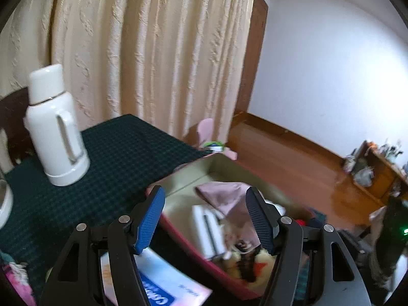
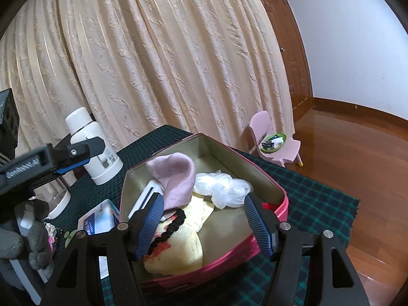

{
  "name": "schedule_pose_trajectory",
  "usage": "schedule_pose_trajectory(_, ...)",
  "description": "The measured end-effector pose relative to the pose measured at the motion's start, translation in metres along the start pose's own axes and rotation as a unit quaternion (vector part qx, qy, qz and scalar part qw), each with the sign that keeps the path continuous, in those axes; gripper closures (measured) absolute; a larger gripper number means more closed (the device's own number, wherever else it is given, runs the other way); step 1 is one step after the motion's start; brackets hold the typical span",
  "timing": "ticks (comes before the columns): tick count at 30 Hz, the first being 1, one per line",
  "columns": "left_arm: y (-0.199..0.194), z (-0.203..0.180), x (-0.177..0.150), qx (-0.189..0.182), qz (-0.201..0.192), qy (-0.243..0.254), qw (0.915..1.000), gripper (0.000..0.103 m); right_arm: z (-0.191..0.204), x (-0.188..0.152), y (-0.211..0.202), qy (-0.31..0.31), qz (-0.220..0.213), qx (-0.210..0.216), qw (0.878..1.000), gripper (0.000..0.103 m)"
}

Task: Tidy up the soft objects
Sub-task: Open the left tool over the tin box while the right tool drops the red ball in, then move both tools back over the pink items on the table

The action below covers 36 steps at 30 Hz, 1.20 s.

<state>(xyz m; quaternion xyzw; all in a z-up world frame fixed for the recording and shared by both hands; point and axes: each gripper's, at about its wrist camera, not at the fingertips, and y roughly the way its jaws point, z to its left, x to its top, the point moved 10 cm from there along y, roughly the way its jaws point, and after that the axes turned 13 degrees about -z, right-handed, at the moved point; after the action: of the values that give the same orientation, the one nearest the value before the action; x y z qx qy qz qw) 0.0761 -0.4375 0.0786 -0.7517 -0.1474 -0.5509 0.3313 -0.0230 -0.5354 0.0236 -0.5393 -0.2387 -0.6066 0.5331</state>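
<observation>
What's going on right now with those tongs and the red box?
Both tongs open, empty: left, right. Red box holds pink cloth, yellow towel. Nothing blocking.

1. The box [image 2: 257, 172] looks like thin metal, dull gold inside and glossy red outside.
2. The pink cloth [image 2: 178, 176] in it is soft and matt, a little fuzzy.
3. The yellow towel [image 2: 183, 250] looks fluffy, like terry cloth.
4. The plastic bag [image 2: 224, 186] is thin, clear and crinkled, with a shine.
5. The thermos [image 1: 54, 127] is smooth white plastic, slightly glossy.
6. The tablecloth [image 1: 114, 158] is woven checked cloth, matt.
7. The curtain [image 2: 165, 51] is textured cloth with a light sheen.
8. The floor [image 2: 357, 153] is polished wood and reflects light.
9. The gripper pads [image 1: 150, 219] are ribbed blue rubber.
</observation>
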Motion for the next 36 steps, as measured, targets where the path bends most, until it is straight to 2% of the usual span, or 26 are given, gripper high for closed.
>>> schedule_pose_trajectory(8,-0.013,0.024,-0.009,0.067,-0.007,0.045,0.9967,0.033,0.016,-0.005,-0.001,-0.009,0.006,0.013,1.000,0.032)
schedule_pose_trajectory(17,-0.032,0.058,-0.020,0.124,-0.009,0.068,0.9899,0.033,0.048,-0.016,0.001,-0.015,0.018,0.040,0.999,0.030)
schedule_pose_trajectory(26,-0.065,0.092,-0.025,0.169,-0.014,0.070,0.9830,0.028,0.096,-0.026,0.000,-0.030,0.028,0.079,0.996,0.029)
schedule_pose_trajectory(36,-0.107,0.143,-0.041,0.199,-0.011,0.033,0.9793,0.027,0.155,-0.049,0.002,-0.069,0.052,0.120,0.989,0.026)
